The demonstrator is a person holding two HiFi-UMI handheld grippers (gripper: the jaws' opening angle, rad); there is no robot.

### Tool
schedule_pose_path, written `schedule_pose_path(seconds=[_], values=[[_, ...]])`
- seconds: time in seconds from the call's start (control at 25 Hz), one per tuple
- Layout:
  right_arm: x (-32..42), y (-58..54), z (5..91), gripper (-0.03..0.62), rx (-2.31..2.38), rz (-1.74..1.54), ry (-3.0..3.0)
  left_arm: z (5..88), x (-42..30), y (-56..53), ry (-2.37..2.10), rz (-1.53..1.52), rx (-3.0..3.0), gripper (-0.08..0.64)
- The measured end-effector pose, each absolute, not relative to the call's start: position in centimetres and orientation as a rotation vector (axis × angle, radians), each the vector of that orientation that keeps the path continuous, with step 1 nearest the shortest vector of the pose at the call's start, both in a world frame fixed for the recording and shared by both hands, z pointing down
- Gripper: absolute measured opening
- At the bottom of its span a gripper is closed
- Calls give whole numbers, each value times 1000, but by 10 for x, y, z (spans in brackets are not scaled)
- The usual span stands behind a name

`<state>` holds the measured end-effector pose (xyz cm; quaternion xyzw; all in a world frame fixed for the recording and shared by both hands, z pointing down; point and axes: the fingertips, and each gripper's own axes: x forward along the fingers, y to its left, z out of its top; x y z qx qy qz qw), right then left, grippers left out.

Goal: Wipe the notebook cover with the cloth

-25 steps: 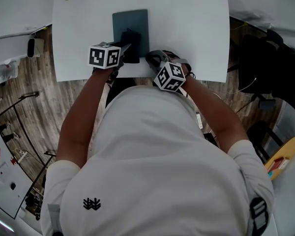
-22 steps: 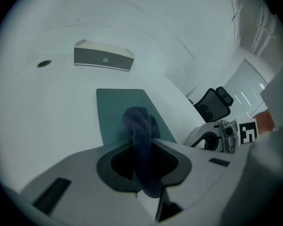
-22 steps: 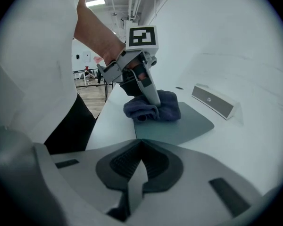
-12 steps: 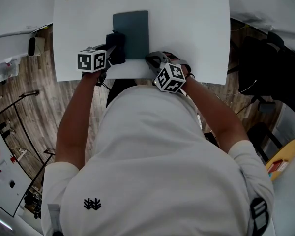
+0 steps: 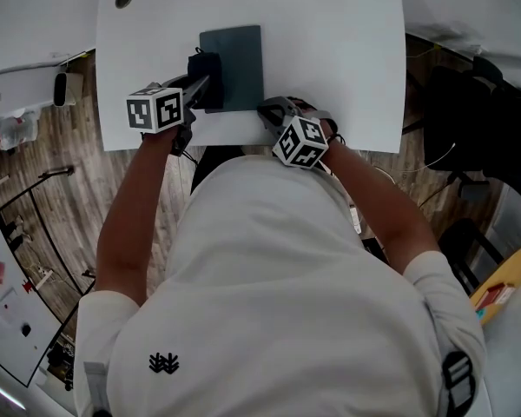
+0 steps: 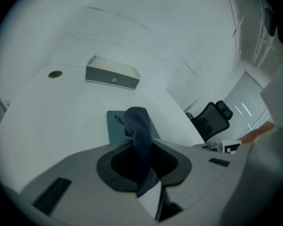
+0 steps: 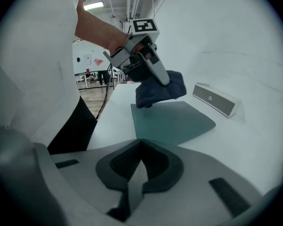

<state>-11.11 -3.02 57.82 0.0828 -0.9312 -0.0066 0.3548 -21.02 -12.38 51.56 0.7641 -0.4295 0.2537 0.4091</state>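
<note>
**Left gripper [image 5: 194, 87], read from the fingers outward.** Your left jaws are pinched on the cloth [image 6: 138, 138], a dark blue bunch that stands up out of them. Nothing else is between them.

- **Cloth and cover:** The bunch sits over the left long edge of the notebook [image 5: 234, 55]. These views do not settle whether it presses on the cover or hangs just above it.
- **Direction of the work:** From these fingers the bare cover lies ahead and to your right. Its long axis runs away from you across the white table [image 5: 330, 50]. A stroke along that axis would go forward from the fingers, and a stroke across it would go rightward.
- **Progress:** Most of the cover lies clear of the cloth, so the greater part of the wipe appears to lie to the right of your fingers.

**Right gripper [image 7: 134, 175].** Its jaws are pressed together on nothing. They rest at the table's near edge, just beside the notebook's near right corner, though contact cannot be told. The left gripper is therefore the one on the work. The right is close enough to steady that corner should the notebook slide on the smooth top.

**Beyond the fingers.** A grey box [image 6: 112, 76] stands past the notebook's far end, well apart from both grippers.
</note>
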Motion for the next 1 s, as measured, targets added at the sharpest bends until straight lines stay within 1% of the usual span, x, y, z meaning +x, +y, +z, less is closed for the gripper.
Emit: schedule_pose_path(seconds=[0.24, 0.48, 0.64, 0.8, 1.0], values=[[-113, -29, 578, 8, 202, -12, -2404, 509, -153, -141, -996, 606, 1987, 69], [-113, -28, 577, 8, 204, -1, -2398, 533, -126, -144, -978, 633, 1947, 69], [-112, -29, 577, 8, 211, 7, -2397, 553, -131, -149, -1023, 670, 1901, 69], [-112, -28, 577, 8, 211, 10, -2398, 563, -149, -150, -1060, 753, 1894, 69], [-112, -27, 578, 8, 212, 11, -2401, 567, -174, -146, -1101, 784, 1878, 69]])
